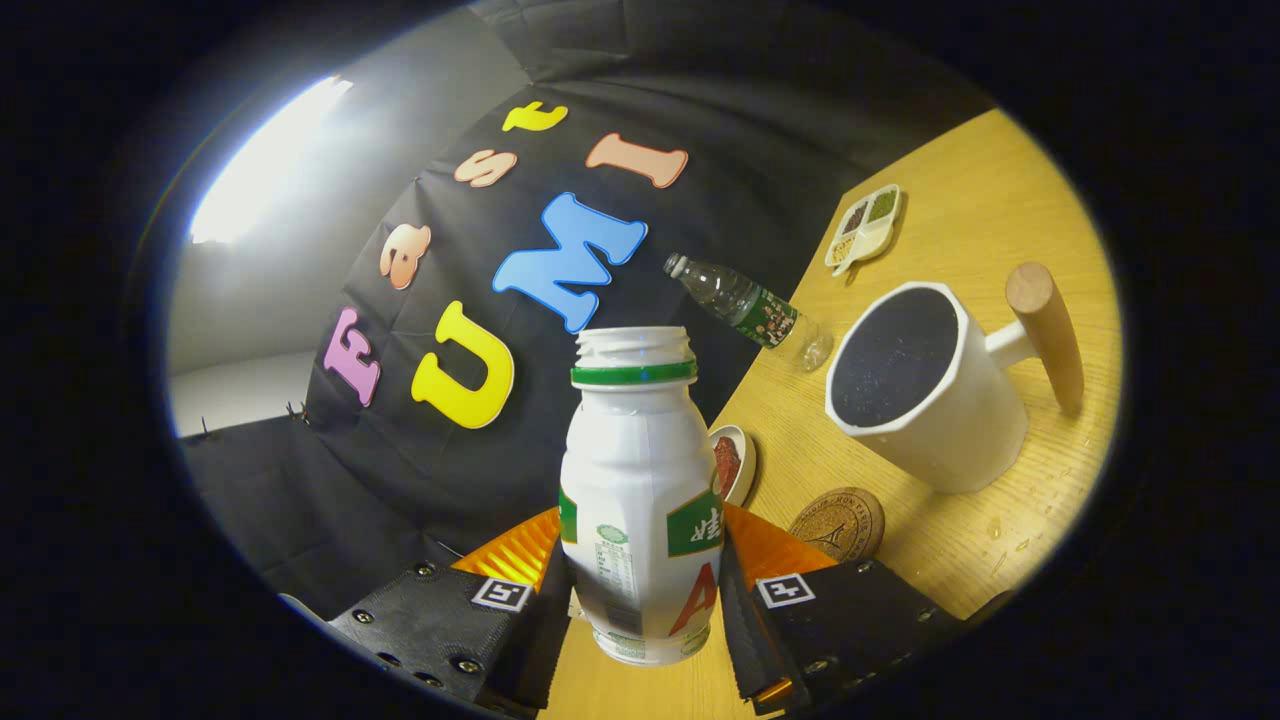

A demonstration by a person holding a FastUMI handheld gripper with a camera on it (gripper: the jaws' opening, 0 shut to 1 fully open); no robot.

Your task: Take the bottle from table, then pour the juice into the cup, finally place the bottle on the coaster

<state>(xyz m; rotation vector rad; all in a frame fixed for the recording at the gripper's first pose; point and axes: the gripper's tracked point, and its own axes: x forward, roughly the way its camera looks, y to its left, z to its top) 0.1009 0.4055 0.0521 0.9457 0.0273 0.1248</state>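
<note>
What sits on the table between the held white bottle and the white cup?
In the gripper view, the round cork coaster lies on the wooden table between the white plastic bottle, clamped in the gripper jaws, and the white wooden-handled cup.

A bright light panel (265, 160) glares, blown out. The counter (960, 230) glows warm. Fisheye curvature bends the edges.

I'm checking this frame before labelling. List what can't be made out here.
- Juice level: the white bottle, gripped in the claw, is opaque.
- Cup contents: the interior looks dark; liquid unclear.
- Small dish: partly hidden behind the bottle.
- Divided tray contents: too small.
</note>
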